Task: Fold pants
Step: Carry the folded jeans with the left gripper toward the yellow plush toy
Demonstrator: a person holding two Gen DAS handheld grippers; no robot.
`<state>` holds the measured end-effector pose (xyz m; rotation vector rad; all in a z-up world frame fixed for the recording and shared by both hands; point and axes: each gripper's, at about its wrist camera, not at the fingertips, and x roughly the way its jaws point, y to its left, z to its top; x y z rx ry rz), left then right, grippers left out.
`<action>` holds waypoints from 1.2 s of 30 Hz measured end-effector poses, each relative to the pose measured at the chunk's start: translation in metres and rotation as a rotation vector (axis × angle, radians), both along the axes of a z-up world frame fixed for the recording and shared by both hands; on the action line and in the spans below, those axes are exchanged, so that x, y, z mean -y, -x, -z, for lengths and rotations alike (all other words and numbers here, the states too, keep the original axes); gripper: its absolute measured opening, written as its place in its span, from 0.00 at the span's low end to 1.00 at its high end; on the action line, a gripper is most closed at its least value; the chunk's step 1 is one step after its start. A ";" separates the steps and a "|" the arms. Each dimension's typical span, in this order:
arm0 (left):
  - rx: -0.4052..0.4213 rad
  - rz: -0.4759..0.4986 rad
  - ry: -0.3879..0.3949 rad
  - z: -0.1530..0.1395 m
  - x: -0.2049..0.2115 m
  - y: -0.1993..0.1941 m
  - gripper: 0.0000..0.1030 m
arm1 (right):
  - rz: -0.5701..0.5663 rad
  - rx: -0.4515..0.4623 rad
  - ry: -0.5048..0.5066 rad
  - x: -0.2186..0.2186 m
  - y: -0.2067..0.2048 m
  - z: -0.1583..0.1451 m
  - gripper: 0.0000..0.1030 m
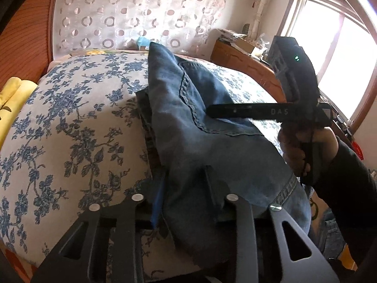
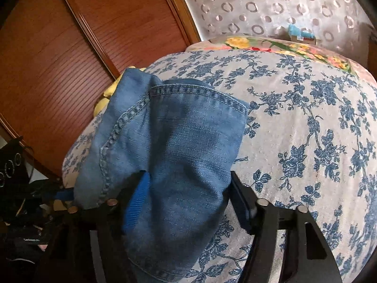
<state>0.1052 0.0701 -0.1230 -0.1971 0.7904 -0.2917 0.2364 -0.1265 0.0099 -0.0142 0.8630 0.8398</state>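
Denim fills both of my wrist views: the pants are lifted off the floral bedspread, bunched and draped over my tools, not lying flat. My left gripper has its jaws clenched on a fold of the fabric, which hangs across the fingers from about twelve o'clock down to six. My right gripper is likewise closed on the pants, with a stitched hem running from nine o'clock up toward one o'clock over the tool. In the left view the right gripper reaches in from three o'clock, held by the right hand, its finger laid against the cloth. I judge the two grips are set apart on the garment so that I can carry one end over the other and keep the edges aligned; holding it high keeps the denim from dragging and wrinkling on the bedspread. A yellow cloth sits at nine o'clock by the wooden wardrobe, out of the way. Folding looks midway to me, with the pants not yet laid down.
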 end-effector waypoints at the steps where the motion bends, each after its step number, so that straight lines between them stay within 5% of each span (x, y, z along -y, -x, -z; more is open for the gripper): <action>1: -0.003 0.003 0.006 0.000 0.000 -0.001 0.19 | 0.000 -0.003 -0.015 0.002 0.000 0.000 0.42; 3: 0.001 0.008 0.006 -0.003 0.002 0.001 0.09 | 0.004 -0.022 -0.055 0.006 -0.001 -0.004 0.30; 8: 0.035 -0.030 0.032 -0.015 -0.008 0.003 0.06 | -0.010 0.013 -0.054 -0.004 0.001 -0.022 0.21; 18: 0.062 -0.129 0.060 -0.030 -0.063 -0.018 0.06 | -0.034 0.082 -0.084 -0.064 -0.026 -0.053 0.19; 36: 0.009 -0.233 -0.043 -0.042 -0.174 -0.122 0.06 | -0.005 0.009 -0.138 -0.190 -0.152 -0.033 0.19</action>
